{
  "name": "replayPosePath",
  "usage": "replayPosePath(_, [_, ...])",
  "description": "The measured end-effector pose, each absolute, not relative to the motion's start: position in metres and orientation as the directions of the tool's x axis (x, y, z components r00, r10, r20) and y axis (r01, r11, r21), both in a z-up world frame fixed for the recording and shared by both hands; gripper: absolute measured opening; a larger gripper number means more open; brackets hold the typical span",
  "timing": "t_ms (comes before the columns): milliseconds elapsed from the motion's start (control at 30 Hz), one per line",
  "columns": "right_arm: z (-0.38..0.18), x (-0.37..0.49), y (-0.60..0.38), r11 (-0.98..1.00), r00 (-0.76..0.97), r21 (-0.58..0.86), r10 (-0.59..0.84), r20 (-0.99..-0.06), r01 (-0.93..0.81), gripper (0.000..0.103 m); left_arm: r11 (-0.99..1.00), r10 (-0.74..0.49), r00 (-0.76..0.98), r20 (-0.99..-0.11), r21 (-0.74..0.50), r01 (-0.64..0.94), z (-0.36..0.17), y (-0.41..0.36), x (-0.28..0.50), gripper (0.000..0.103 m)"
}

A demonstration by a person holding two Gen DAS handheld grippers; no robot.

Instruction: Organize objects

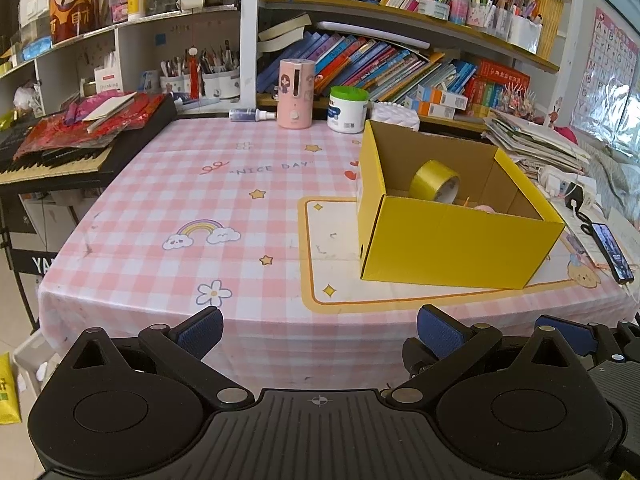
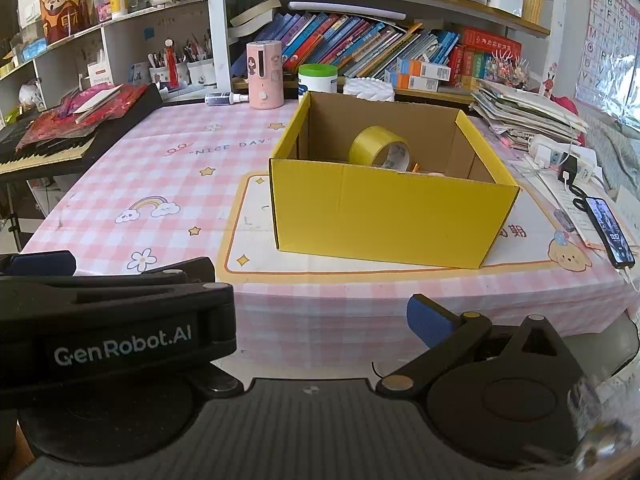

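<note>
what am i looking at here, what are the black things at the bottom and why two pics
These are two hand-held grippers, each with a camera looking along its fingers. One picture is from the left gripper, the other from the right gripper; both are open and hold nothing. The black shapes are their bodies, and the blue pads are the fingertips. Ahead is a table with a pink checked cloth. On it stands an open yellow box containing a roll of yellow tape. A phone lies at the table's right edge.
</note>
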State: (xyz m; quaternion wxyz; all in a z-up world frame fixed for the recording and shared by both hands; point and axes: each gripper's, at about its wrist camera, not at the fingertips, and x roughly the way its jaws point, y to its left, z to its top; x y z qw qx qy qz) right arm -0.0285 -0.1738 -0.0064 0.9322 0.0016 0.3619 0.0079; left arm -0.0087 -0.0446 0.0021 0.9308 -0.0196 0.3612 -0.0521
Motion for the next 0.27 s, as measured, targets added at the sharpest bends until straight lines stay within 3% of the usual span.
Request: replayPosePath(267, [-0.0081,-0.0264,-0.1738,1.0,0.729,0.007,0.015,-0.684,-0.014,0.103,0.994,-0.107,0.731,-0.674,-0.069,0.081,0.0008,-0.0438,-0.0078,0.103])
